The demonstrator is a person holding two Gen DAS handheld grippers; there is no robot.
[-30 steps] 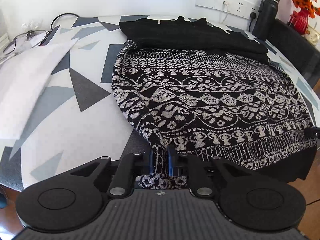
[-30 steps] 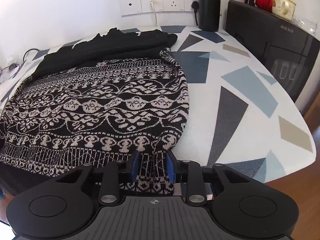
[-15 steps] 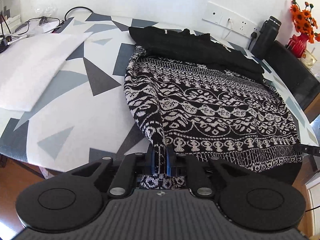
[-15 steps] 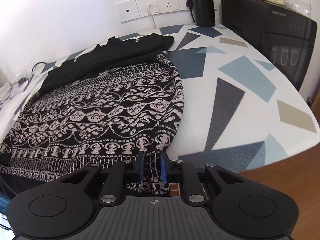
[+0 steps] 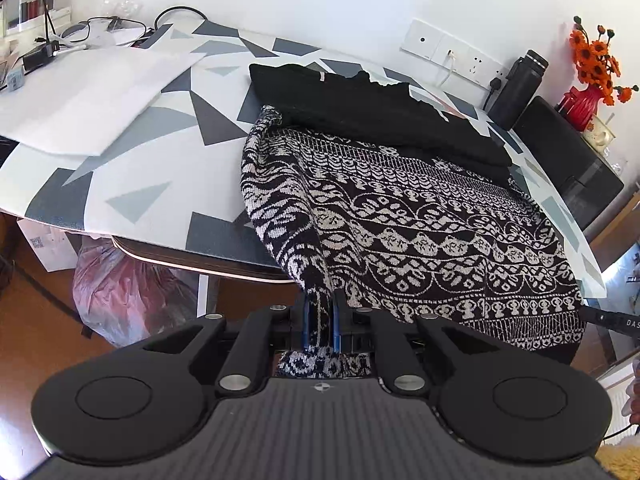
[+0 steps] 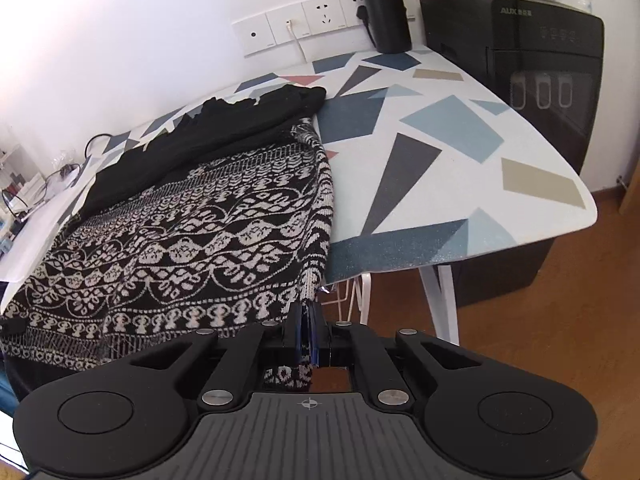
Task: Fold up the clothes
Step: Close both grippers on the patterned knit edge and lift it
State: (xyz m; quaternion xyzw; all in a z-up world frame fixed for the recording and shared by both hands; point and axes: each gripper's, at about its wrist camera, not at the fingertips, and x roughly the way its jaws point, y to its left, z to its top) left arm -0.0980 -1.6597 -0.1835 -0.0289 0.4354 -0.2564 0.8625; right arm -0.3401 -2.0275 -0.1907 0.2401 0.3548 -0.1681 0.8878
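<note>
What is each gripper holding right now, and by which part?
Both hold the patterned knit garment by its near hem: left gripper at one corner, right gripper at the other.

My left gripper (image 5: 320, 322) and right gripper (image 6: 306, 330) are matte black: blue pads (image 5: 306, 326), two round discs each, silver screws on the linkage arms, a ribbed grey top with a small crosshair mark.

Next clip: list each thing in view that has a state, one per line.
patterned knit garment: spread on the table, near edge pulled past the table edge, pinched at both corners
black garment: lying bunched across the patterned one's far end
left gripper: shut on fabric
right gripper: just closed, shut on fabric
wall socket: white cable plugged in
</note>
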